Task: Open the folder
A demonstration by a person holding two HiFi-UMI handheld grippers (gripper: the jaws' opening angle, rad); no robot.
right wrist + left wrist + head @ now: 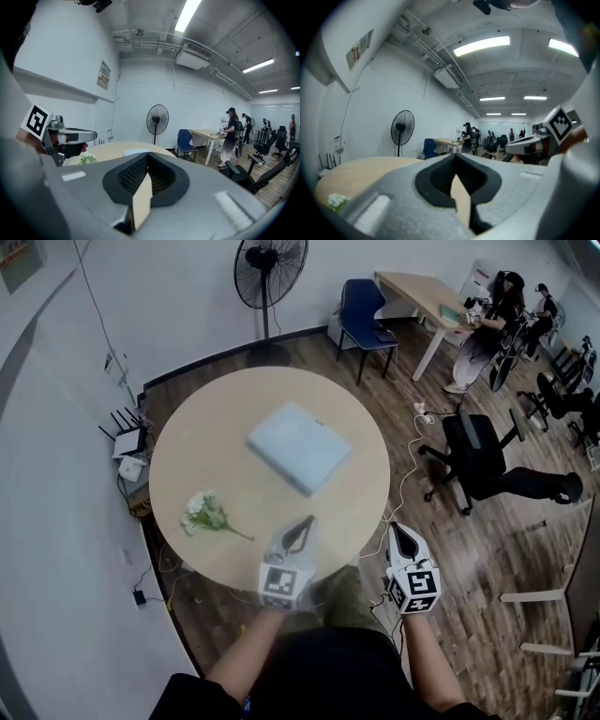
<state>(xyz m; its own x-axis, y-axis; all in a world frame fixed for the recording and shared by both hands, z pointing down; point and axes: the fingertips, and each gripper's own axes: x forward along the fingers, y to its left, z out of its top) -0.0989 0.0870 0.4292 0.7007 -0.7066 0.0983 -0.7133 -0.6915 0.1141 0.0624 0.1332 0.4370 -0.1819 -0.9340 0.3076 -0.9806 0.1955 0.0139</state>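
Observation:
A closed light-blue folder (300,446) lies flat on the round wooden table (187,446), a little beyond its middle. In the right gripper view the folder (135,151) shows only as a thin pale strip past the jaws. My left gripper (307,521) hovers over the table's near edge, short of the folder, its jaws shut with nothing between them (456,155). My right gripper (397,528) hangs just off the table's near right edge, jaws together and empty (147,153). Neither gripper touches the folder.
A small bunch of white flowers (208,514) lies at the table's near left. Around the table stand a fan (270,268), a blue chair (367,315), a black office chair (478,460) and a desk (427,292) with people (487,329). Cables run across the floor.

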